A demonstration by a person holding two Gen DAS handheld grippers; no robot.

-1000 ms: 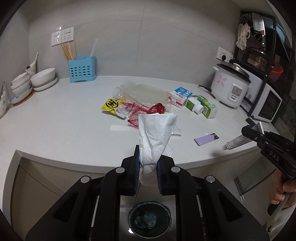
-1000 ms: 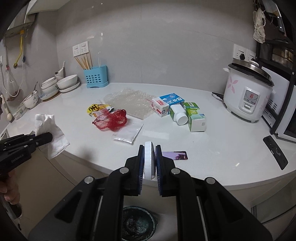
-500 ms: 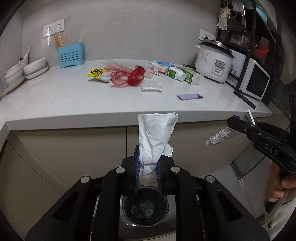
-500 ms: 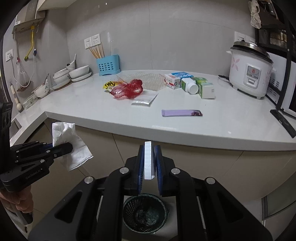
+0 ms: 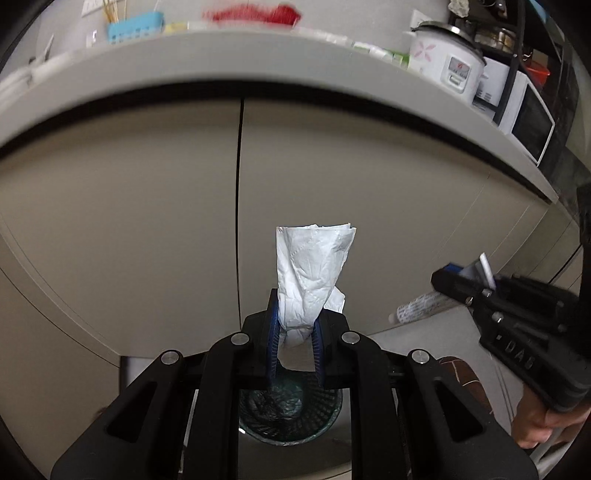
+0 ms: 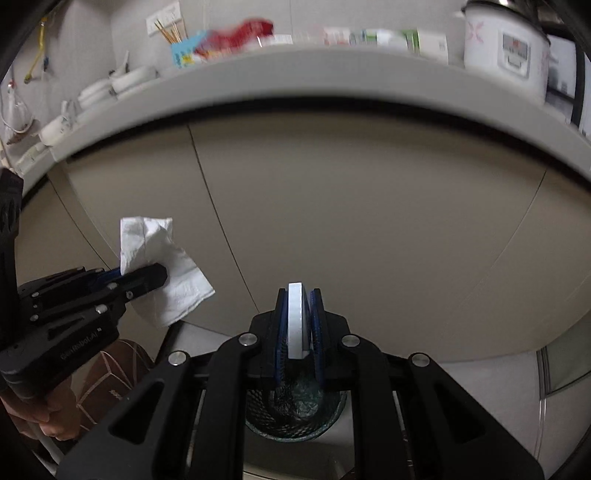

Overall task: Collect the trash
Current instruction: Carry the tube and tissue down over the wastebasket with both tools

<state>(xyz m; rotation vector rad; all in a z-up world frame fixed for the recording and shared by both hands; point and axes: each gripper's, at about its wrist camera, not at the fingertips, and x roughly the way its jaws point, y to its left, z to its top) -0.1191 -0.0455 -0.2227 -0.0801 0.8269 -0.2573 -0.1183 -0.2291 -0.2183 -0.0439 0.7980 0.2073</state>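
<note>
left wrist view: the left gripper [image 5: 295, 332] is clamped on a crumpled white tissue [image 5: 310, 273], which stands up out of the jaws, creased and soft. directly below it sits the black mesh trash bin [image 5: 291, 413], lined with a dark bag. at right, the right gripper [image 5: 461, 277] pinches a flat white tube [image 5: 417, 308] by its end. neither item is released yet; both are judged ready to drop. far above, on the counter [image 5: 258, 48], more trash remains: a red net bag [image 5: 258, 14] and small cartons [image 6: 388, 38], blurred. collection is judged partly complete.
</note>
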